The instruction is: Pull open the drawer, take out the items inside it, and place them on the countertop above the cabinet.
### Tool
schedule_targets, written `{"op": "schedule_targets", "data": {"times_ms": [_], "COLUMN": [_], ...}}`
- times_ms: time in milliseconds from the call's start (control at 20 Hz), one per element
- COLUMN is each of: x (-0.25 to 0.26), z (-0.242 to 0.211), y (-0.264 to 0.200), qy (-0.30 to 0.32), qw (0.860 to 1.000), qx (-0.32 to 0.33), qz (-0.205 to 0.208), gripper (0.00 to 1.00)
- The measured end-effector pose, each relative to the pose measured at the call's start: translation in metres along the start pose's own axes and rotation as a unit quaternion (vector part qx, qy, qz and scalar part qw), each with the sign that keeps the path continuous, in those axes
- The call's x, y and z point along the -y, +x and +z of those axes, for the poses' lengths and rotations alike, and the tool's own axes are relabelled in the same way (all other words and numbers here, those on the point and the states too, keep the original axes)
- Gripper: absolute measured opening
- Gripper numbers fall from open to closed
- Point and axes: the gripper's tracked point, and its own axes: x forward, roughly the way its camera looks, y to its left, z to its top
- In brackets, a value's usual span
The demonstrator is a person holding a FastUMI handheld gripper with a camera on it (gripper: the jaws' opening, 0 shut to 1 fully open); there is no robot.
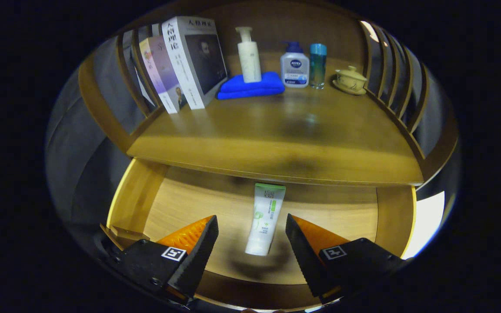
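Observation:
The wooden drawer (181,204) stands pulled out below the cabinet's countertop (276,134). A white tube with a green band (264,219) lies on the drawer floor, its cap end toward me. My gripper (252,224) is open above the drawer, with one fingertip on each side of the tube and a gap to both. Nothing is held between the fingers. The tube's far end reaches nearly under the countertop's front edge.
At the back of the countertop stand several books (185,61), a pump bottle (249,54) on a folded blue cloth (252,87), a white and blue bottle (295,67), a teal bottle (318,65) and a lidded cup (350,80). Slatted wooden rails (389,74) line both sides.

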Motion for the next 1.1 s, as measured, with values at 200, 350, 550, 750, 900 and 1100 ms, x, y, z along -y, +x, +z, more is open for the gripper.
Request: {"op": "schedule_targets", "data": {"times_ms": [200, 350, 550, 750, 900, 1100], "x": [0.004, 0.007, 0.013, 0.019, 0.017, 0.012], "z": [-0.015, -0.024, -0.039, -0.042, -0.044, -0.048], "y": [0.03, 0.048, 0.063, 0.071, 0.067, 0.057], "qy": [-0.014, -0.003, 0.006, 0.001, -0.001, -0.006], "qw": [0.997, 0.995, 0.989, 0.986, 0.985, 0.985], "qx": [-0.069, -0.102, -0.148, -0.167, -0.174, -0.171], "qz": [-0.01, -0.014, -0.016, -0.029, -0.019, 0.006], "gripper": [0.97, 0.96, 0.87, 0.69, 0.53, 0.45]}}
